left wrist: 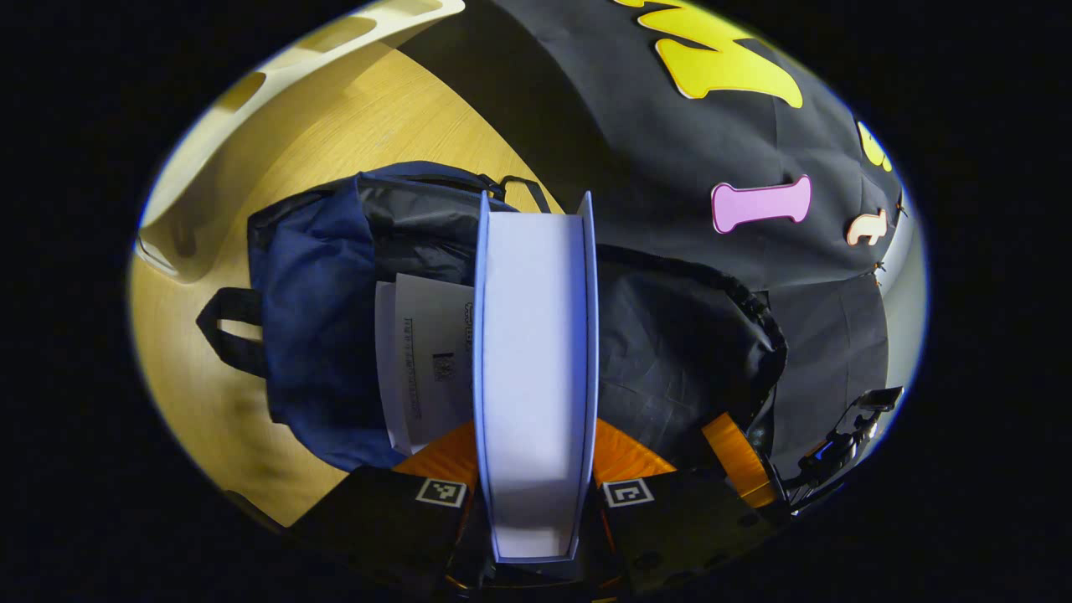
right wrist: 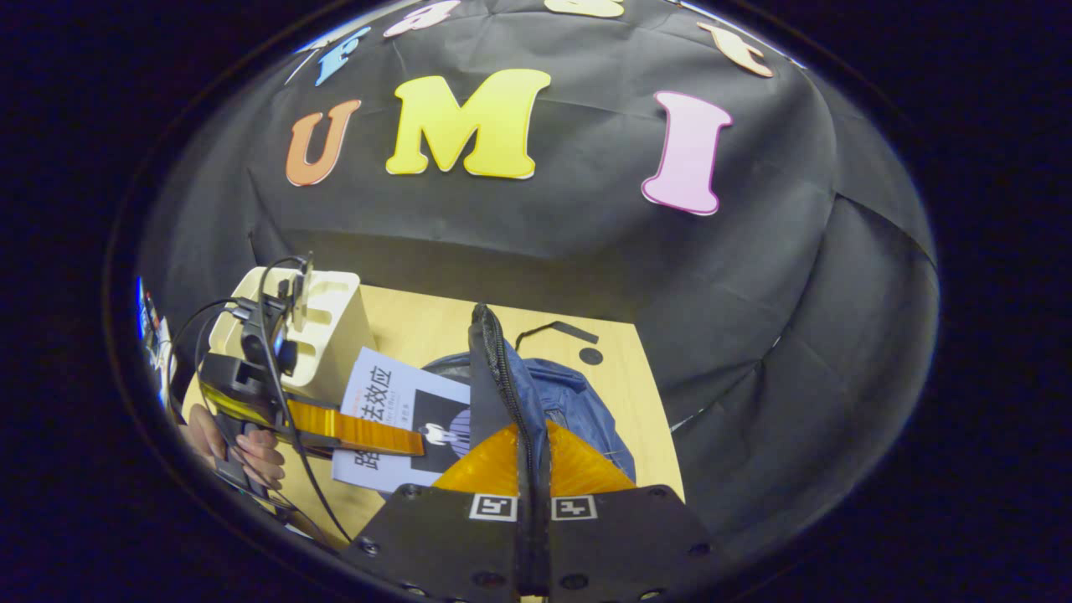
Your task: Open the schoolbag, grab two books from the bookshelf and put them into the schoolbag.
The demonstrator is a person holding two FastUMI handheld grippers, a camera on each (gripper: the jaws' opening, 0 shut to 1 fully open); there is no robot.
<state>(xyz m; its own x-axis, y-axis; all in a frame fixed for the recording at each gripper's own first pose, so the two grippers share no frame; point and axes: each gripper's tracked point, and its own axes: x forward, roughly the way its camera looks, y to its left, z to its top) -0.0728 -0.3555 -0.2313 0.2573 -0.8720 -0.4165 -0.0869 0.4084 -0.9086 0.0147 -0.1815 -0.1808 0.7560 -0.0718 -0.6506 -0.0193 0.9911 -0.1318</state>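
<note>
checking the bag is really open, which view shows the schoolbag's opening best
The left gripper view. It looks down into the schoolbag, where the book held by the left gripper stands over the dark lining, with papers inside. The right gripper view shows only the zipper edge pinched up by the right gripper.

Navy blue schoolbag (left wrist: pixel 314 335) with black lining, pale blue-edged white book (left wrist: pixel 536 368), cream bookshelf (right wrist: pixel 331 331), light wood table (left wrist: pixel 209 402)

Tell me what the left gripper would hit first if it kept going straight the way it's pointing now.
The left gripper, shut on a book, points into the open schoolbag. The book's far edge would probably meet the bag's dark lining first, beside the book already inside; depth is hard to judge.
</note>
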